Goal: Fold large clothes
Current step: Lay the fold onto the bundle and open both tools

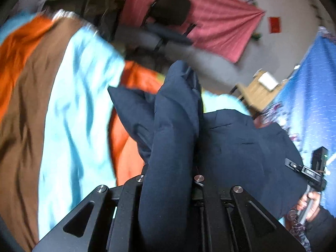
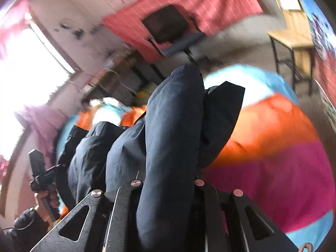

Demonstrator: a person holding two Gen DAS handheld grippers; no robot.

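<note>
Striped cover (image 1: 69, 113) across the left half of the left view: orange, brown, pale blue bands, rumpled. Same cover (image 2: 273, 147) in right view, centre-right to lower right, with orange, magenta, blue bands. Serves as the folding surface, by the look of it.

Navy garment (image 1: 241, 147) centre to right of the left view, bunched, part lying on the cover, part lifted. Garment (image 2: 172, 126) in right view fills the centre column, more of it heaped at lower left. No flat panel, no clean crease visible in either view. Motion blur throughout.

Left gripper (image 1: 170, 176), bottom centre: fingers hidden under cloth, a thick roll of garment pinched between the jaws and standing up toward mid-frame. Right gripper (image 2: 168, 180), bottom centre: same, clamped on a fat roll of the garment. Each tool also seen from the other camera: at right edge in left view, at lower left in right view.

Progress estimate: early or mid-fold. Both ends gripped and raised, nothing laid down yet. Left to do: spread or bring edges together, lay flat on the cover, further folds, smooth. Fold count so far: cannot tell.

Background: red cloth (image 1: 189, 21) upper centre, wooden table (image 2: 294, 37) upper right.
</note>
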